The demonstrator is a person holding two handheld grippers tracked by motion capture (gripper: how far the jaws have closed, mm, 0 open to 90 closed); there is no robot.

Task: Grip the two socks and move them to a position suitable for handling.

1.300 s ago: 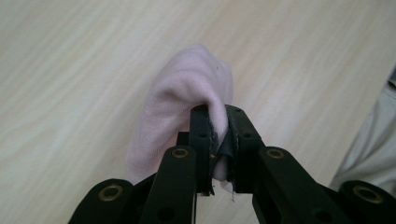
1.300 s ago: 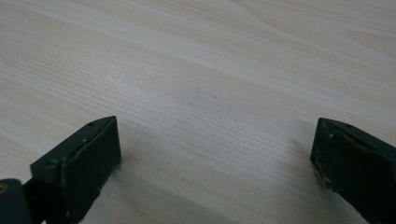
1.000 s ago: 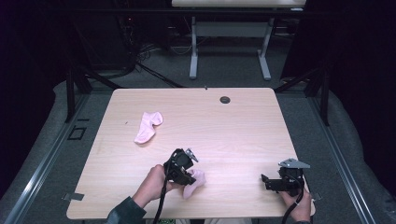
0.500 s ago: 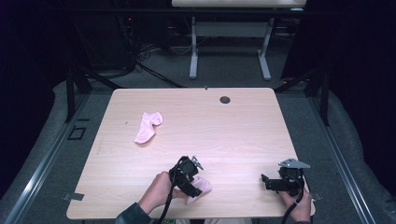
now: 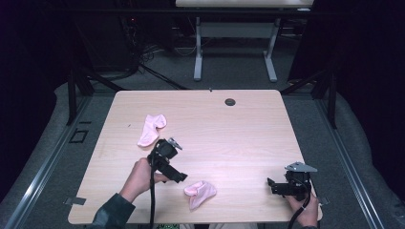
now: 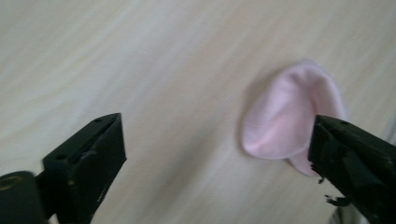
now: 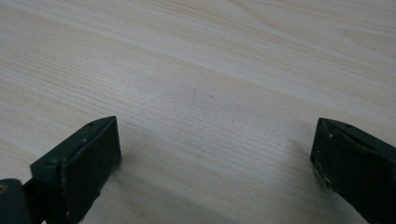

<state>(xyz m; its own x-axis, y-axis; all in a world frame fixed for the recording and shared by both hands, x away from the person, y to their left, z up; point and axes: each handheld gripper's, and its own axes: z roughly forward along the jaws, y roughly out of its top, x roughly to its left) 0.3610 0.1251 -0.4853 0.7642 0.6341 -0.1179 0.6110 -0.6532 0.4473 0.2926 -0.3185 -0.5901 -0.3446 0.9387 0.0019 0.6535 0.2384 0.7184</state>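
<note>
Left gripper (image 5: 179, 177) tilts down beside pink sock (image 5: 200, 192), jaws apart; right gripper (image 5: 271, 185) low, jaws apart.

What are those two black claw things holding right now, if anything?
Nothing. The left gripper is open beside the near pink sock, which lies loose on the table. The right gripper is open over bare wood.

Left gripper (image 5: 177, 177): black body, blocky matte jaws, black cable trailing; dark green sleeve (image 5: 111, 212) behind it; right gripper (image 5: 272, 185): black too, w/ grey three-cornered plate on top.
</note>
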